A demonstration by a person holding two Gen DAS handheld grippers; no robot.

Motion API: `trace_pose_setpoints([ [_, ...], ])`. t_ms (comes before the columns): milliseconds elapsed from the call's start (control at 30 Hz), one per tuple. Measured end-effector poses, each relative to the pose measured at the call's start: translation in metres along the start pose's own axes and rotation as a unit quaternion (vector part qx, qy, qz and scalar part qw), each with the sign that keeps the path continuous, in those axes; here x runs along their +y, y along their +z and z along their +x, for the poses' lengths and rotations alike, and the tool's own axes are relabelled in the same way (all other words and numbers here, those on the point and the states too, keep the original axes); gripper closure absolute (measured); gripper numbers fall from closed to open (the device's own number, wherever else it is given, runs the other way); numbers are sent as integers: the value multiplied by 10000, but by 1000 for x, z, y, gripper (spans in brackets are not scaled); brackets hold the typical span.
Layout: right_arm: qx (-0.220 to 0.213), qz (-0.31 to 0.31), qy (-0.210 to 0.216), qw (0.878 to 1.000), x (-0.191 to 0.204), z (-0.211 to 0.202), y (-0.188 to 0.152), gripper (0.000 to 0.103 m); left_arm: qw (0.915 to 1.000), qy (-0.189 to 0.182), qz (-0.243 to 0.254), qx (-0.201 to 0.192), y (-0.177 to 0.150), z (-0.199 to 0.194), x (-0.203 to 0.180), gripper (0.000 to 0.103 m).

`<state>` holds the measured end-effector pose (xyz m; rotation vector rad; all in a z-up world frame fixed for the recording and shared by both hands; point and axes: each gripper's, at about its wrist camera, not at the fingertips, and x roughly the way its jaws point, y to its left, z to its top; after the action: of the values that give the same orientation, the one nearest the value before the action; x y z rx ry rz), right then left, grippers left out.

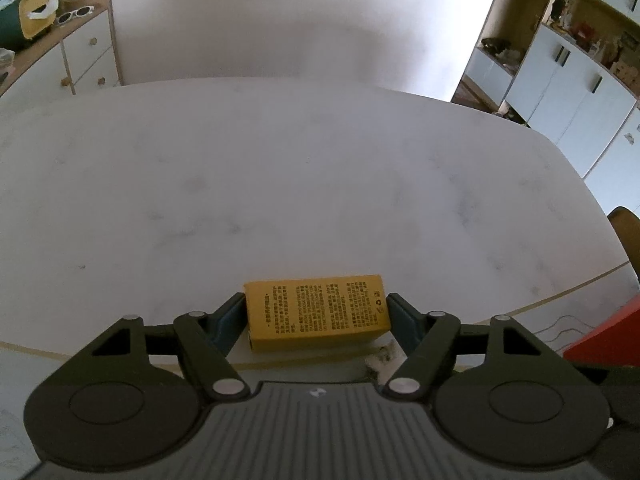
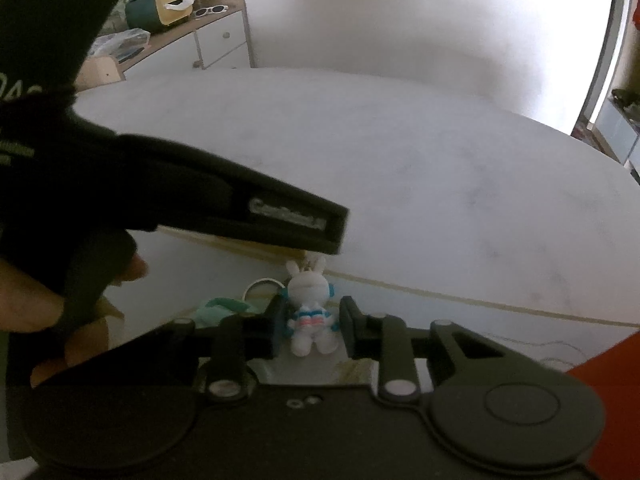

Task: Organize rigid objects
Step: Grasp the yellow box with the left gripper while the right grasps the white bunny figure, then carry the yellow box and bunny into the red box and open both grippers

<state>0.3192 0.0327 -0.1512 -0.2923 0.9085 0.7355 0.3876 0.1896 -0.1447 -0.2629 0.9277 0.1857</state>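
Left claw (image 1: pixel 316 314): fingers on either short end of the yellow box (image 1: pixel 318 312), pads pressing on it.
Yellow box: flat on the white bench (image 1: pixel 280 184), at its near edge, printed face up.
Right claw (image 2: pixel 312 326): narrow gap, white rabbit figure (image 2: pixel 311 312) between the pads; contact cannot be confirmed.
Rabbit figure: upright, near the bench's front edge, beside a ring (image 2: pixel 262 285) and a teal item (image 2: pixel 224 306).

Matt yellow cardboard box (image 1: pixel 318 312); smooth plastic rabbit figure (image 2: pixel 311 312); marble-look table (image 1: pixel 280 184).

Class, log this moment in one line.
left gripper: holds yellow cardboard box | right gripper: around white rabbit figurine
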Motion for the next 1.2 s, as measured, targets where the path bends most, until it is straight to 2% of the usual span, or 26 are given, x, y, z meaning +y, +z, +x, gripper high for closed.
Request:
trace_pose_setpoints([
  [233, -103, 286, -91, 9995, -6, -22, -7, 77, 10000, -38, -33, -43, -2, -10, 5, 29],
  [267, -130, 327, -85, 9993, -7, -28, -7, 82, 10000, -70, -42, -50, -2, -14, 5, 29],
  [500, -154, 313, -141, 9993, -17, -48, -17, 82, 9997, -198, 34, -129, -4, -38, 6, 29],
  [633, -212, 536, -90, 9983, -18, -64, -17, 82, 9995, -224, 35, -203, -6, -51, 7, 29],
  [933, -622, 572, 8, 9964, -33, -137, -16, 82, 9979, -464, 348, -278, -6, -89, -5, 29],
  [1200, -953, 719, -36, 9928, -56, -189, -24, 82, 9936, -680, 776, -452, -4, -135, -32, 29],
])
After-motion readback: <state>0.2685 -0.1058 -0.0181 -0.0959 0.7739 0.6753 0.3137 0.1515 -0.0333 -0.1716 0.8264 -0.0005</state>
